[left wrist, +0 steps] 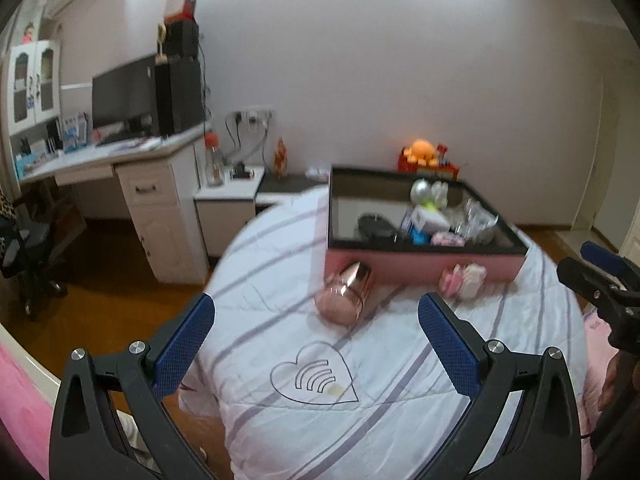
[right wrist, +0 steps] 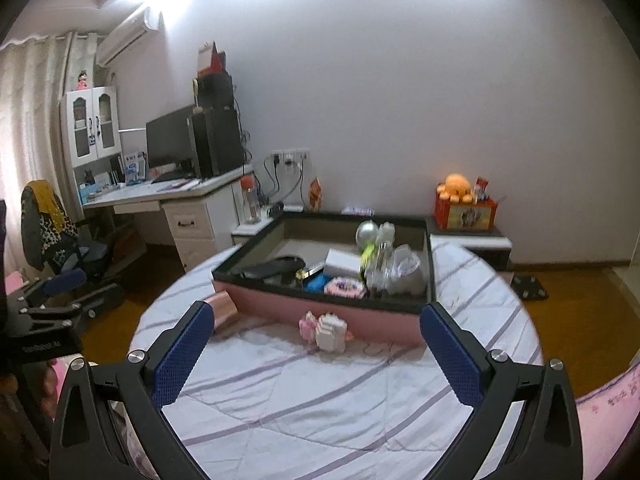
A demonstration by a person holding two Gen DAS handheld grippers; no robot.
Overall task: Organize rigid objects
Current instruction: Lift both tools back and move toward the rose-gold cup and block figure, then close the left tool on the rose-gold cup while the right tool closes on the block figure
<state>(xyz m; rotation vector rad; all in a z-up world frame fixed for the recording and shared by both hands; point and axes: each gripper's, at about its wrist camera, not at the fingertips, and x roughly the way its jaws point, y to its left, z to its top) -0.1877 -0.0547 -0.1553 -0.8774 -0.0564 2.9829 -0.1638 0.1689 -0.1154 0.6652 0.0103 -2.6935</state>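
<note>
A pink box (left wrist: 420, 266) (right wrist: 312, 312) with a black rim stands on the striped bed and holds several items. A rose-gold cup (left wrist: 347, 292) (right wrist: 223, 312) lies on its side in front of the box's left corner. A small pink and white block figure (left wrist: 464, 280) (right wrist: 326, 330) sits in front of the box wall. My left gripper (left wrist: 316, 340) is open and empty, just short of the cup. My right gripper (right wrist: 316, 356) is open and empty, near the block figure. The right gripper's body shows at the left wrist view's right edge (left wrist: 600, 280).
The quilt (left wrist: 360, 420) (right wrist: 320, 400) has bare room in front of the box. A desk with monitor (left wrist: 124, 92) (right wrist: 168, 140), drawers and a chair (right wrist: 52, 232) stand left. A nightstand holds a bottle (left wrist: 214, 160) (right wrist: 250, 198). An orange plush (left wrist: 424, 152) (right wrist: 456, 186) sits on a crate.
</note>
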